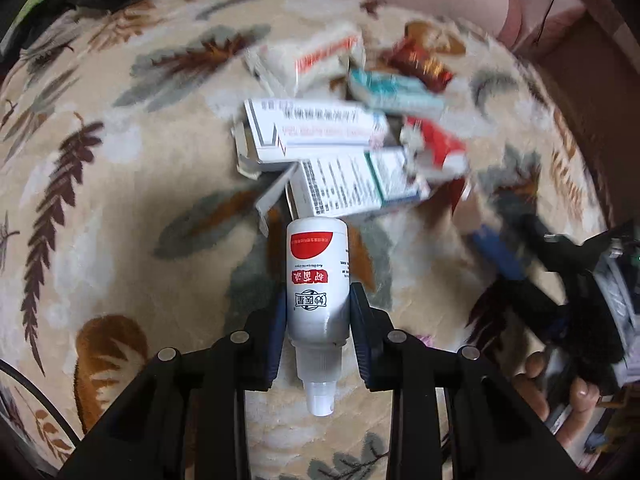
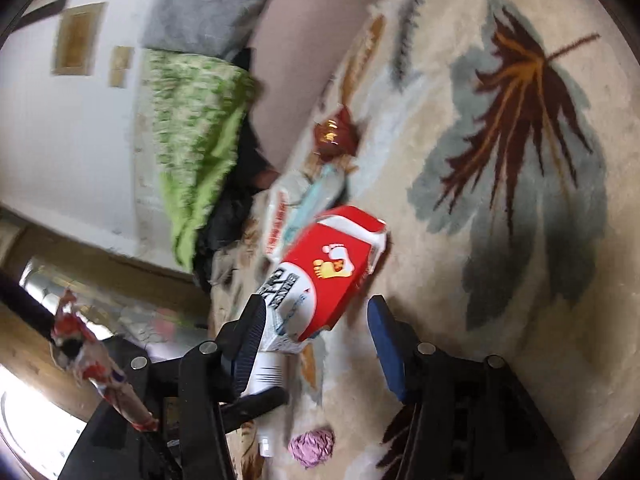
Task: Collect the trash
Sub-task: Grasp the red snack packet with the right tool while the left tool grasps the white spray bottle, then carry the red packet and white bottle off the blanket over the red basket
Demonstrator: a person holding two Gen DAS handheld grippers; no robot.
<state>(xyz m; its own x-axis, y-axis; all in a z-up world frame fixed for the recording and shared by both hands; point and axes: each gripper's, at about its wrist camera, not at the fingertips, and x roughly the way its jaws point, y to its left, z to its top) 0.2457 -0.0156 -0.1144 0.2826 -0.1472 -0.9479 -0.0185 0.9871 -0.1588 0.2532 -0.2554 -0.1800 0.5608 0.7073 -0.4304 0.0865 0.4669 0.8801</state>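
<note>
Left wrist view: the left gripper [image 1: 318, 322] is clenched on a white spray bottle [image 1: 317, 280], its blue pads pressing the bottle's lower body from both sides. The bottle's long axis runs along the fingers, flat base pointing far, clear nozzle cap pointing near toward the camera, its red label upside down. Just beyond the base lies a heap of cartons on the leaf-patterned rug [image 1: 120, 184]: a grey-and-green printed box [image 1: 352, 184] nearly touching the base, a long white box [image 1: 316, 132] behind it, a red-and-white box [image 1: 440, 148] to the right, a teal box [image 1: 396, 92] and a white carton with red lettering [image 1: 320, 60] farther off, and a shiny red wrapper [image 1: 424, 64] at the far right. At the right edge, blurred, is the other black tool with fingers of a hand [image 1: 560, 396] around it.

Right wrist view: the right gripper [image 2: 316, 320] has its jaws spread wide, released. The red-and-white box [image 2: 332, 264], showing foot drawings, lies tilted between them, touching the left pad, apart from the right. Only here appear a crumpled pink wad [image 2: 312, 446] near the camera, a green blanket [image 2: 196, 148] at far left and a grey cushion [image 2: 208, 4].
</note>
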